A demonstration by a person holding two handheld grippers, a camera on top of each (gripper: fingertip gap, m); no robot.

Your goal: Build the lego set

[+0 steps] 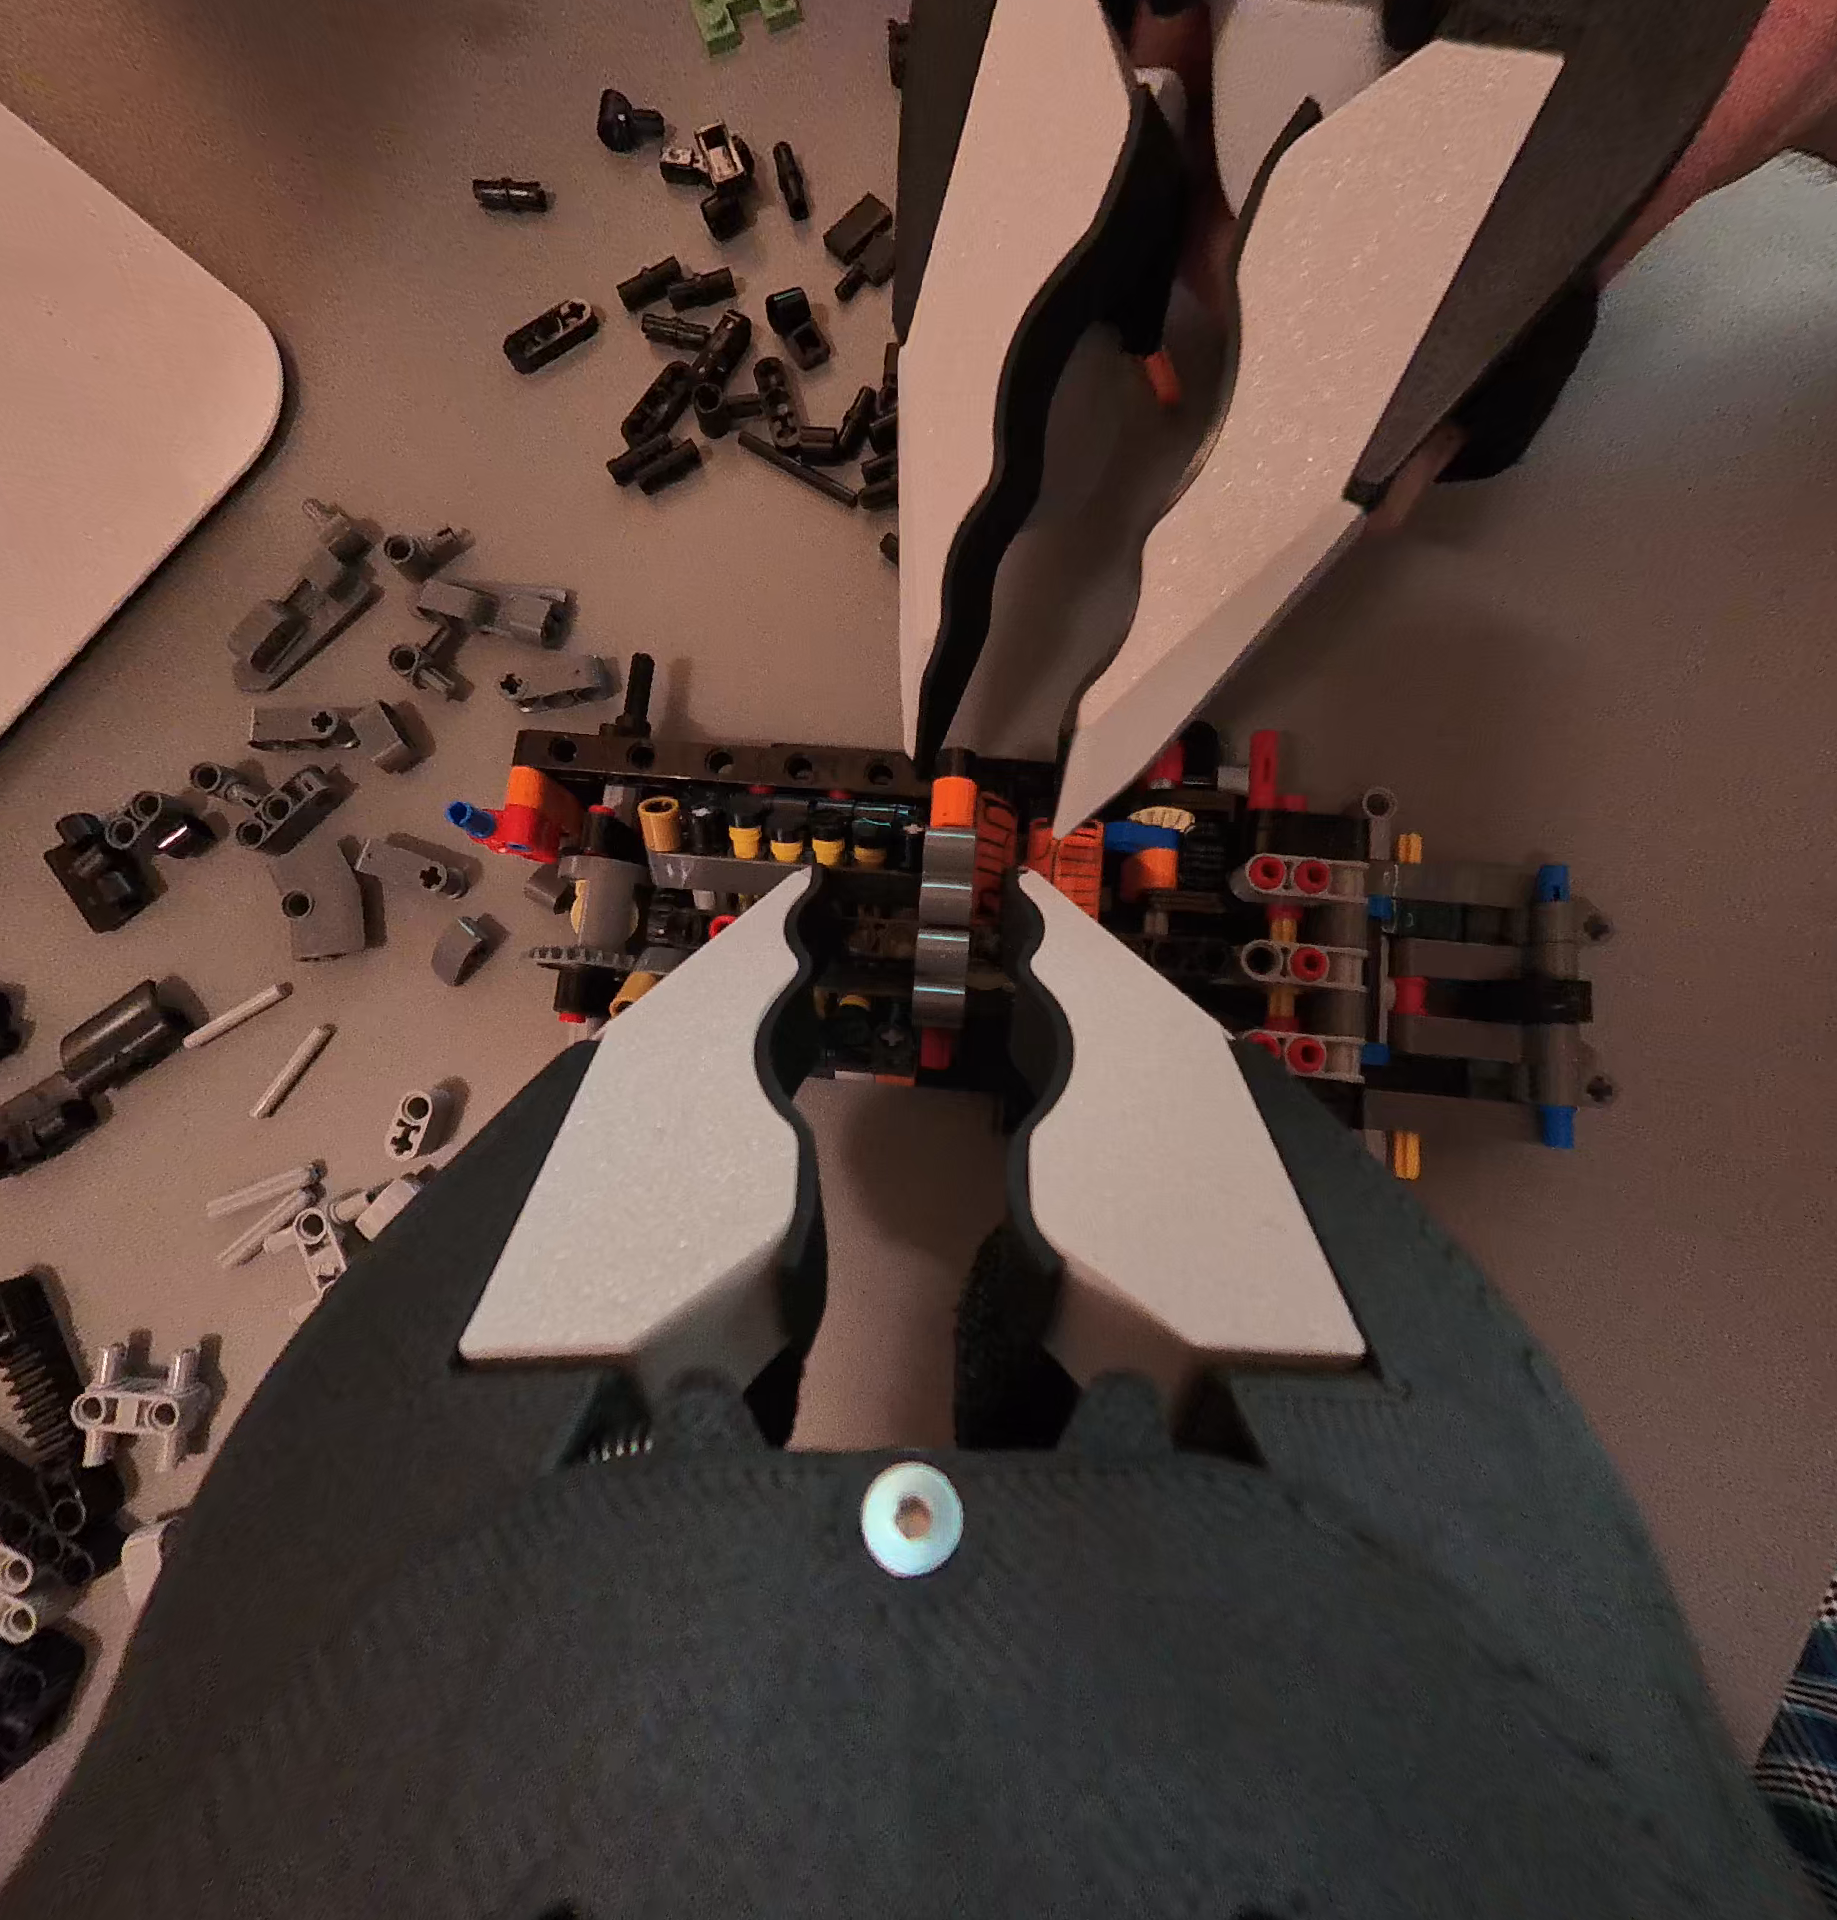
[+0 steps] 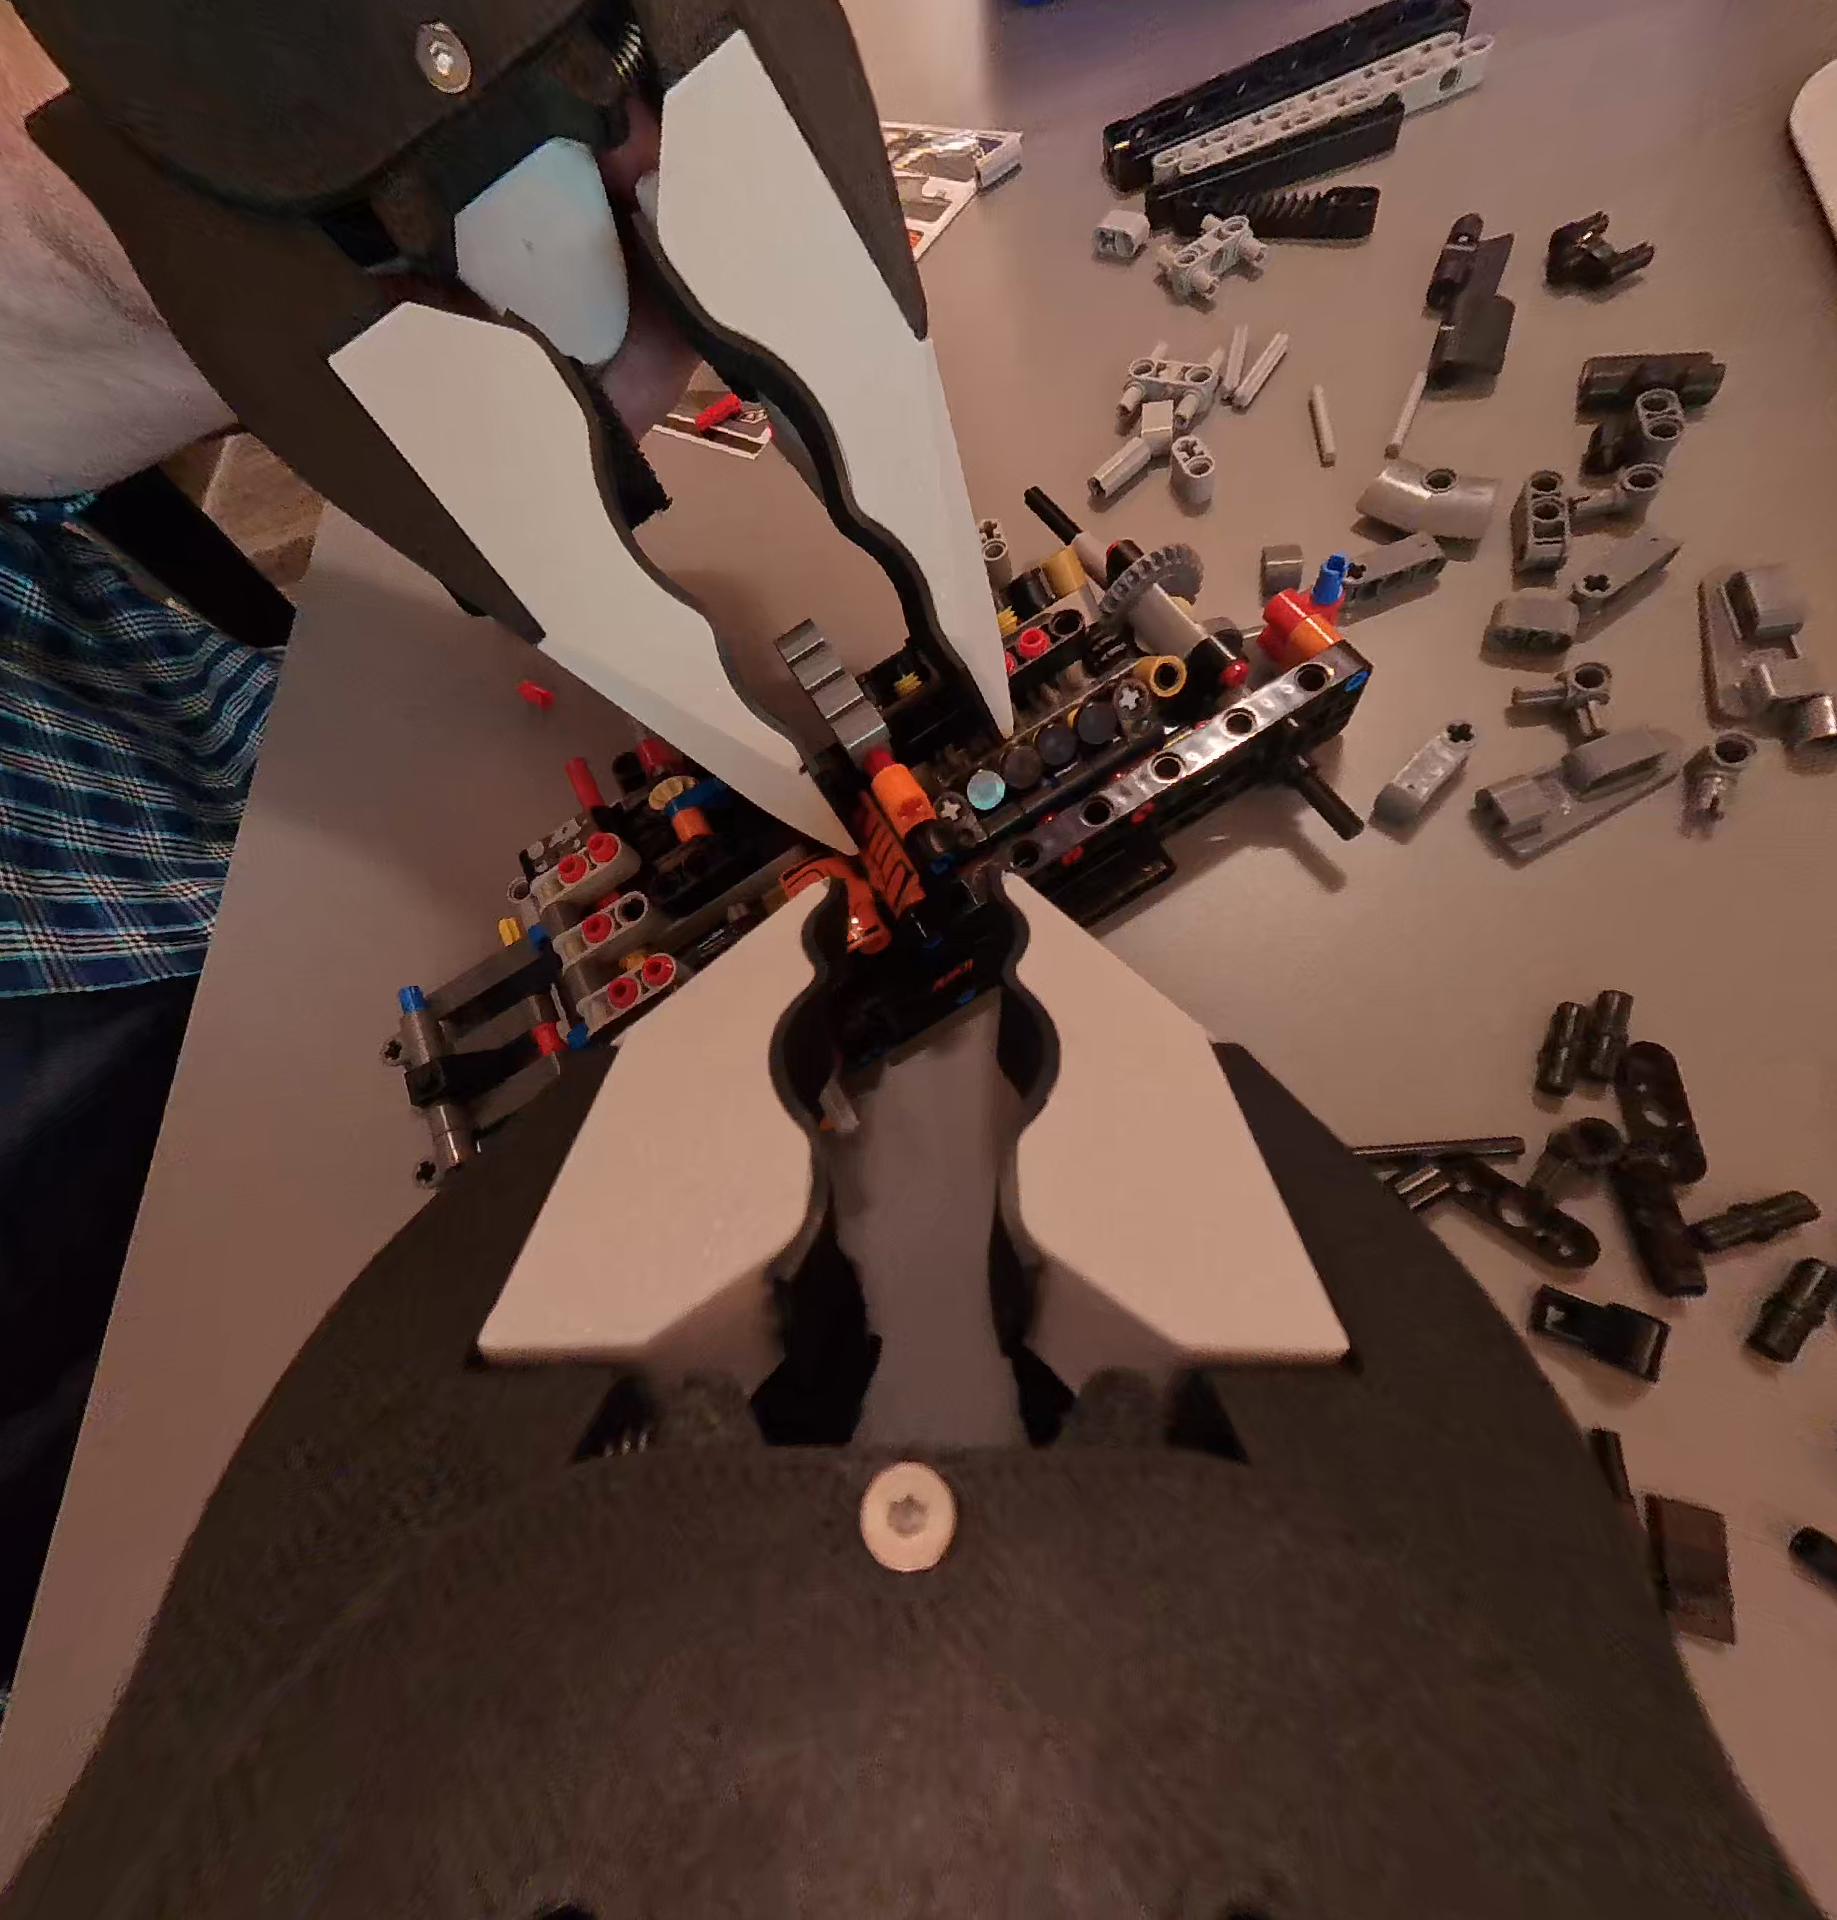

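Observation:
The Lego build [image 1: 1309, 966], a long black frame with red, yellow, blue and orange pins, lies flat on the table; it also shows in the right wrist view [image 2: 1184, 748]. My left gripper [image 1: 919, 883] is open, its tips straddling a grey toothed piece [image 1: 942, 935] at the build's middle, not touching its sides. My right gripper [image 2: 914, 894] is open and faces it from the far side, its tips on either side of an orange striped part [image 2: 878, 883] and an orange pin [image 1: 950, 800]. Each gripper shows in the other's view, left [image 2: 924, 790], right [image 1: 992, 800].
Loose black parts [image 1: 727, 343] and grey parts [image 1: 374, 665] lie scattered left of the build. Long beams [image 2: 1288, 94] and a sticker sheet [image 2: 935, 177] lie at the back. A white board [image 1: 93, 395] sits at the left. A person's plaid sleeve [image 2: 72, 727] is close by.

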